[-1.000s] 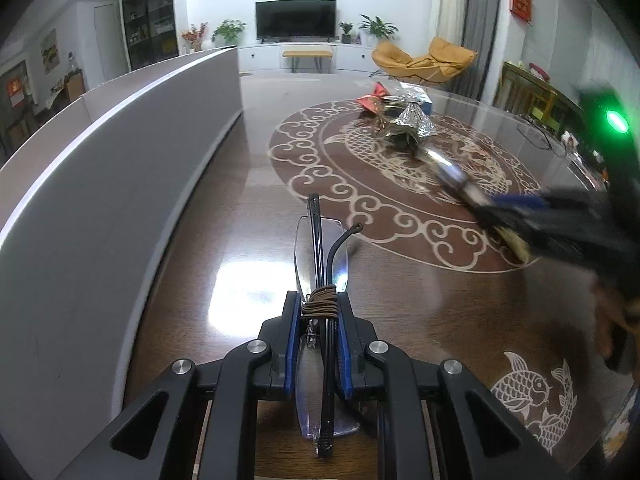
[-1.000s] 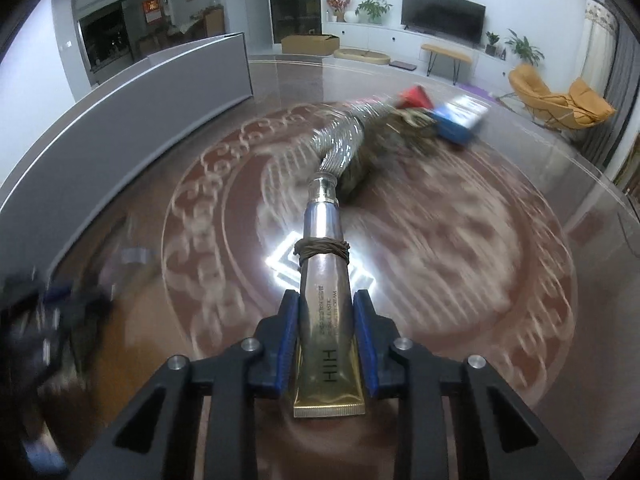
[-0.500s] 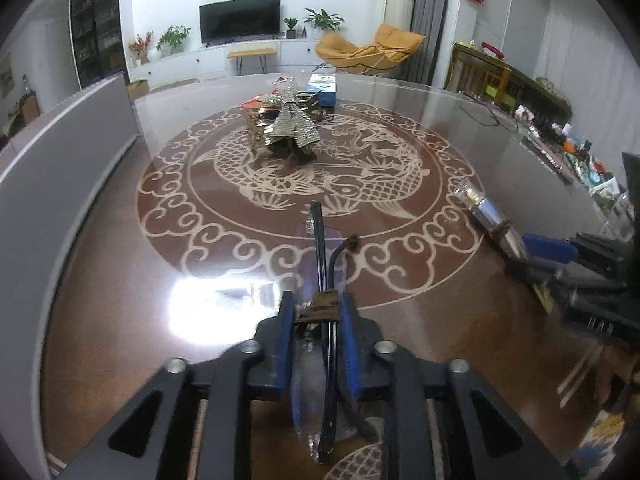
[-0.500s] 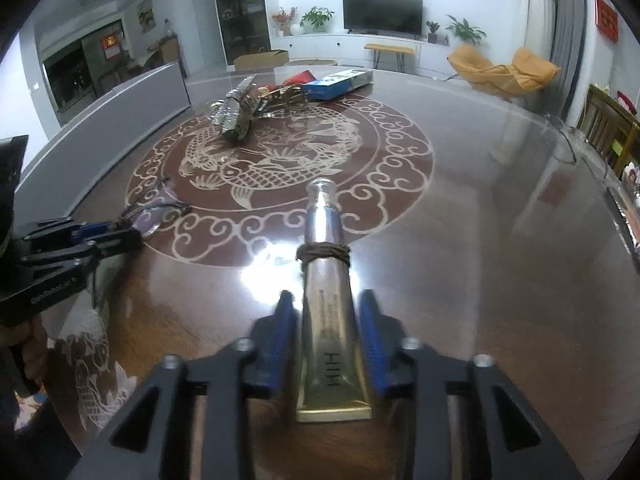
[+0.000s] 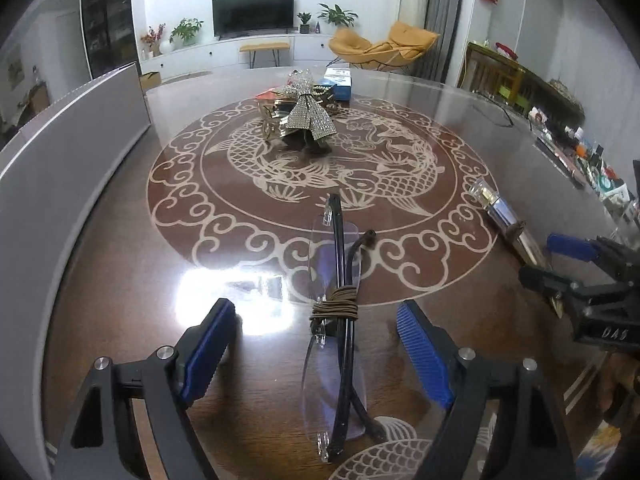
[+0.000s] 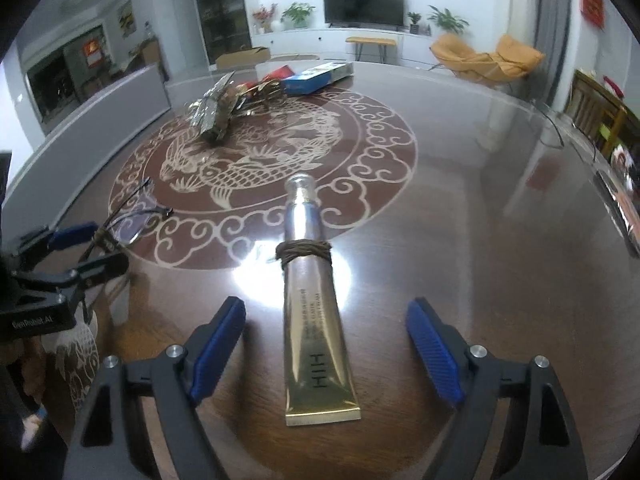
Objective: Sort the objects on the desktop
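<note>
Both tongs are spreading apart and grip nothing: the left tongs (image 5: 312,332) straddle the folded glasses (image 5: 336,340) lying on the bench (image 5: 120,280), the right tongs (image 6: 326,336) straddle the gold tube (image 6: 312,320) lying beside them

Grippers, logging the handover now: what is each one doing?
Left gripper: jaws opening, clear of the folded rimless glasses lying between them.
Right gripper: jaws opening, gold cream tube released between them.

White-walled living room: wall television (image 5: 253,13) above a low cabinet (image 5: 224,54), orange lounge chair (image 5: 384,46)
</note>
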Motion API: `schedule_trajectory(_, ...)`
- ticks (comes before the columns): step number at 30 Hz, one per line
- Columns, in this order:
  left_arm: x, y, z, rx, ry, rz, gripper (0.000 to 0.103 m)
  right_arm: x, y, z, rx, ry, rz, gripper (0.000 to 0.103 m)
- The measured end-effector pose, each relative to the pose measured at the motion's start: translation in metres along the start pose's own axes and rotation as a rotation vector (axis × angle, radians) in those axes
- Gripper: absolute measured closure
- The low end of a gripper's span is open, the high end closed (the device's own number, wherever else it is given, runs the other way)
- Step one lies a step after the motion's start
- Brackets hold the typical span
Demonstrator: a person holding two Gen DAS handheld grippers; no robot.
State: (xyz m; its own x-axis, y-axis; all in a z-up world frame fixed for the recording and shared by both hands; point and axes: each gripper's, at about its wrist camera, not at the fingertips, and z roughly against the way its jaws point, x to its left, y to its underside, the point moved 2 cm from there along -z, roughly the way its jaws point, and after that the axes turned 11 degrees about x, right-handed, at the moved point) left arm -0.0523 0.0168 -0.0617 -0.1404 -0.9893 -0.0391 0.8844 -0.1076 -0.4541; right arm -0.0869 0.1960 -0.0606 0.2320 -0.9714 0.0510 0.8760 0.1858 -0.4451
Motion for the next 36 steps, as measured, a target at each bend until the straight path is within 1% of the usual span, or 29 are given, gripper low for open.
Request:
schedule_trajectory(3, -0.006, 0.001, -0.002, 0.013, -0.033, -0.024, 0.019, -0.002, 0.0, 0.001, -0.005, -0.014, -0.012, 0.019)
schedule_trajectory(4, -0.006, 0.001, -0.003, 0.015, -0.035, -0.027, 0.017, -0.001, 0.0, 0.0, -0.004, -0.011, -0.01, 0.019)
schedule_trajectory(9, -0.005, 0.001, -0.003, 0.021, -0.036, -0.022, 0.013, 0.003, 0.0, -0.002, 0.007, 0.014, 0.013, 0.018)
schedule_trajectory(16, -0.006, -0.001, -0.004, 0.036, -0.034, -0.027, 0.005, 0.004, 0.001, -0.002, 0.01, 0.02, 0.019, 0.017)
schedule_trajectory(21, -0.006, 0.0, -0.004, 0.037, -0.033, -0.027, 0.005, 0.007, 0.001, -0.004, 0.017, 0.035, 0.032, 0.016)
schedule_trajectory(36, -0.006, 0.0, -0.004, 0.037, -0.034, -0.027, 0.004, 0.008, 0.001, -0.005, 0.021, 0.039, 0.04, 0.015)
